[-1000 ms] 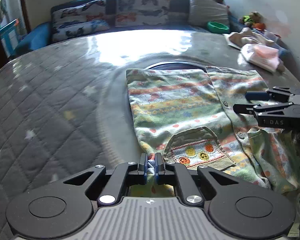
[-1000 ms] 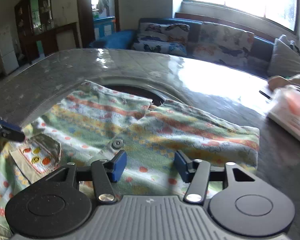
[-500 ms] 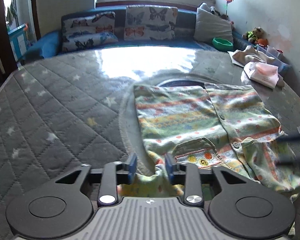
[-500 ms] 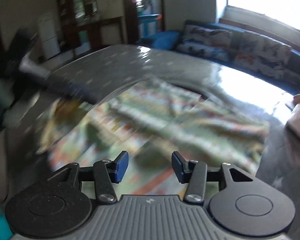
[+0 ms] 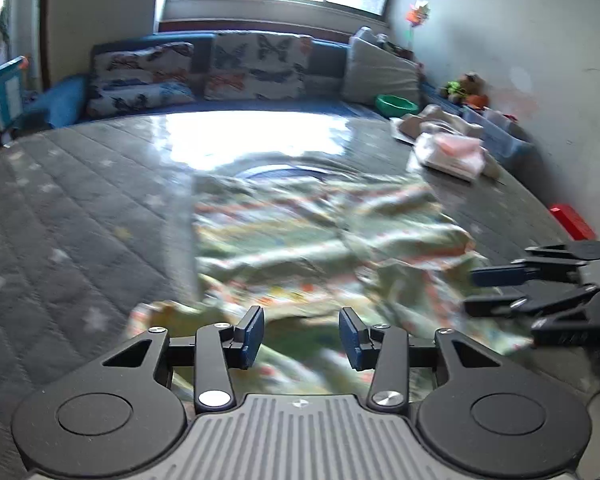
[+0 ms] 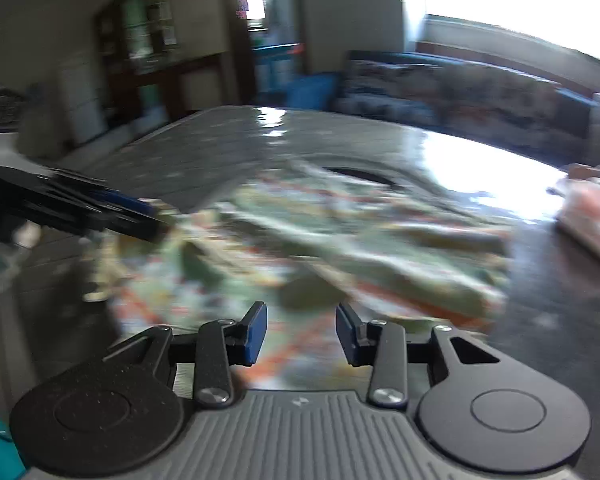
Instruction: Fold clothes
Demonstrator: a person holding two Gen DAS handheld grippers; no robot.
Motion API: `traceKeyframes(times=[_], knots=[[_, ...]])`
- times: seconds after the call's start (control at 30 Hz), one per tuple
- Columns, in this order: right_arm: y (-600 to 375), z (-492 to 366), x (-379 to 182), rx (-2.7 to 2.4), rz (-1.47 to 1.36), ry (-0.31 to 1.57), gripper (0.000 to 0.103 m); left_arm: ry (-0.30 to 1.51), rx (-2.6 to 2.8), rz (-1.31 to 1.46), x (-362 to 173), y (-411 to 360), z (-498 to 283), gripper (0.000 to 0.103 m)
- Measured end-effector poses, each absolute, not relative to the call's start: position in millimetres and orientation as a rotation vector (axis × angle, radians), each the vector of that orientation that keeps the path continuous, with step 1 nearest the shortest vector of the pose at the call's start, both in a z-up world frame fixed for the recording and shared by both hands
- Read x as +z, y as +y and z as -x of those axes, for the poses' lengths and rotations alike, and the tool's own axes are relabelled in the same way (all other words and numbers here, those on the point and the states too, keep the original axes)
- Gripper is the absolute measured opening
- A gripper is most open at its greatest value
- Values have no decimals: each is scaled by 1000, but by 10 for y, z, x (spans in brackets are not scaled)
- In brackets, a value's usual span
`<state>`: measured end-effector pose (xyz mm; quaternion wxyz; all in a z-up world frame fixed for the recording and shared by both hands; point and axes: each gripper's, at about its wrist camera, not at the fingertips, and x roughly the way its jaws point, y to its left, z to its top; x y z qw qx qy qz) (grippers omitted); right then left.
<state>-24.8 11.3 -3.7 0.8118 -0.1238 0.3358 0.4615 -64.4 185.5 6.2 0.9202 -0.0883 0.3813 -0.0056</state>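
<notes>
A green child's shirt (image 5: 300, 240) with orange stripes and dots lies rumpled and motion-blurred on the grey quilted mattress (image 5: 60, 220). My left gripper (image 5: 300, 332) is open just above the shirt's near edge, with nothing between its blue pads. My right gripper (image 5: 488, 290) comes in from the right over the shirt's right side, fingers apart. In the right wrist view the shirt (image 6: 340, 240) spreads ahead of the open right gripper (image 6: 301, 330). There the left gripper (image 6: 152, 218) reaches in from the left, its tips at the shirt's left corner.
A folded pink and white pile of clothes (image 5: 448, 152) sits at the mattress's far right, seen again as folded clothes (image 6: 592, 216). A green bowl (image 5: 396, 104), butterfly cushions (image 5: 256, 68) and a sofa line the back. A red object (image 5: 572, 220) lies at the right edge.
My left gripper was shut on the shirt's lower hem one second ago; it has opened and let go. Both grippers have drawn back and up, and the shirt now lies more rumpled.
</notes>
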Motion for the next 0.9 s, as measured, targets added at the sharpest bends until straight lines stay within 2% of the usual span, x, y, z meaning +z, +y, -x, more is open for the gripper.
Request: traceKeyframes(times=[0.1, 0.27, 0.5, 0.63, 0.73, 0.83, 0.9], knots=[[311, 412, -127, 1039, 343, 712, 36, 796, -31, 180, -23, 1737, 630, 45], [339, 494, -271, 989, 412, 699, 4, 815, -53, 166, -146, 1637, 567, 46], [-306, 419, 70, 785, 269, 581, 3, 854, -45, 153, -289, 1609, 522, 48], [-740, 257, 64, 611, 221, 617, 3, 866, -47, 147, -335, 1600, 507, 51], [-1012, 132, -15, 491, 210, 662, 13, 872, -52, 145, -361, 1580, 495, 53], [-1132, 136, -53, 464, 191, 651, 14, 873, -51, 135, -358, 1548, 491, 55], [-1116, 166, -10, 481, 193, 619, 19, 876, -49, 133, -361, 1542, 486, 57]])
